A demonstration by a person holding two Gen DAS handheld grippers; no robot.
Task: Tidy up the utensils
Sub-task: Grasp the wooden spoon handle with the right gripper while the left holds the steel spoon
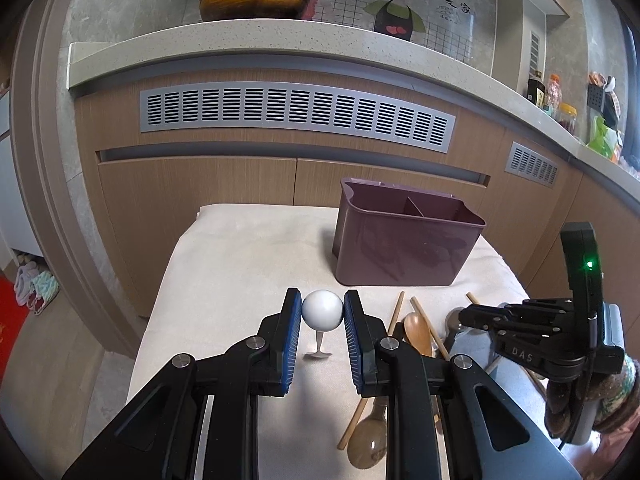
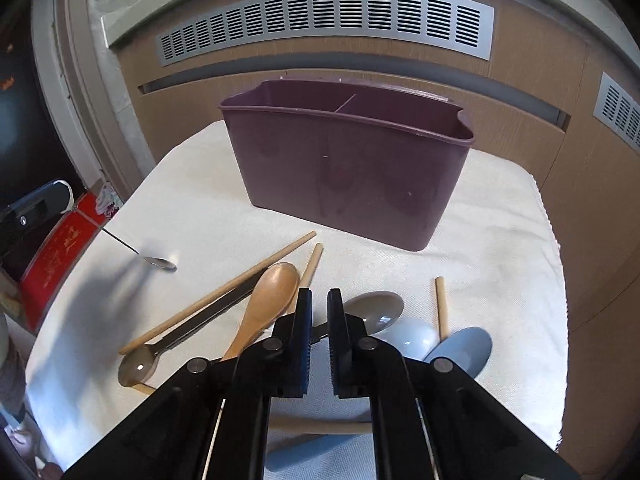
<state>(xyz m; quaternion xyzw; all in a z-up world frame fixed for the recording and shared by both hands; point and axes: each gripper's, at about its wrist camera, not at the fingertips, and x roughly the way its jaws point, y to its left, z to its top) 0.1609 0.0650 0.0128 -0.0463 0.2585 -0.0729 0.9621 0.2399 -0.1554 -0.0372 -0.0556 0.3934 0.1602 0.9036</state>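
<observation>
White ball [image 1: 322,314], the knob on a slim metal spoon [image 2: 160,263], sits clamped between the pads of the left gripper [image 1: 323,300]. The stem hangs below the jaws, with the bowl at or just above the cloth [image 1: 224,264]. Gripping the knob lets the spoon dangle bowl-down, which looks right for lowering it straight into a compartment.

The right gripper [image 2: 320,296] has its jaws nearly together, with only a narrow slot between the pads. A dark piece of handle shows in that slot, but I cannot tell whether the pads press on it. It points steeply down into the pile, apparently to pinch one thin handle without dragging its neighbours.

Just left of these jaws lies a wooden spoon [image 2: 268,300], with chopsticks [image 2: 240,280] beyond it. Just right lies a grey spoon [image 2: 374,310], then a pale spoon [image 2: 416,336] and a blue spoon [image 2: 464,346]; another chopstick [image 2: 441,304] stands between them.

Ahead of both grippers, well clear of the pile, the purple holder [image 2: 344,168] stands upright on the cloth. Its two visible compartments look empty, so sorting has barely begun.
</observation>
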